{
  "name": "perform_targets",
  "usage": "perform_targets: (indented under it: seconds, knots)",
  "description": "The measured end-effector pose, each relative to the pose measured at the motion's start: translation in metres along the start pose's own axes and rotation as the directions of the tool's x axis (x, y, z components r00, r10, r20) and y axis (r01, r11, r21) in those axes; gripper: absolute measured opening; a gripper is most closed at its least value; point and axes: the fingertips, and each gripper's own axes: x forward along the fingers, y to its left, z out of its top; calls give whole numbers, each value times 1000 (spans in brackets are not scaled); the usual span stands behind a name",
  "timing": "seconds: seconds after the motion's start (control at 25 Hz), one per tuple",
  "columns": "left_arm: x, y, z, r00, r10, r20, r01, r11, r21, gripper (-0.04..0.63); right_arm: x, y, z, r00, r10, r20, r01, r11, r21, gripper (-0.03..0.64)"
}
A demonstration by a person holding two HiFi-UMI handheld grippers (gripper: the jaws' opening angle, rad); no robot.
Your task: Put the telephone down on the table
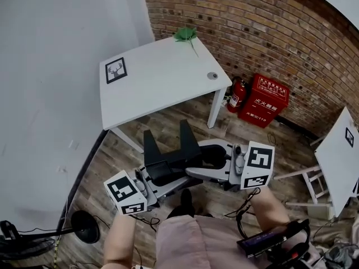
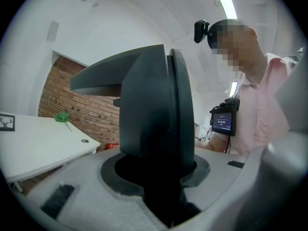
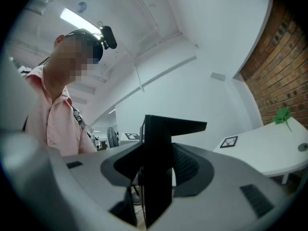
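Note:
The black telephone [image 1: 168, 153] hangs in the air over the wooden floor, short of the white table [image 1: 162, 94]. It is held from both sides. My left gripper [image 1: 152, 179] is shut on its left end, where the dark body [image 2: 154, 114] fills the space between the jaws. My right gripper [image 1: 212, 162] is shut on its right end, where a thin black edge of the telephone [image 3: 158, 167] stands upright between the jaws. Both grippers point level. The pads themselves are hidden by the grey gripper bodies.
On the table are a framed deer picture [image 1: 116, 70], a green paper figure [image 1: 185, 35] and a small round grey disc [image 1: 212, 75]. A red fire-extinguisher box [image 1: 265, 98] and an extinguisher [image 1: 237, 94] stand by the brick wall. Another white table [image 1: 339, 150] is at right, a stand base [image 1: 84, 226] at lower left.

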Motion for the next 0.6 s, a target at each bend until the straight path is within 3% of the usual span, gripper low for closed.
perform_targets:
  seconds: [0.6]
  knots:
    - [-21, 107, 38, 998, -53, -17, 53, 999, 7, 164, 60, -91, 33, 996, -78, 35, 79, 997, -24, 189]
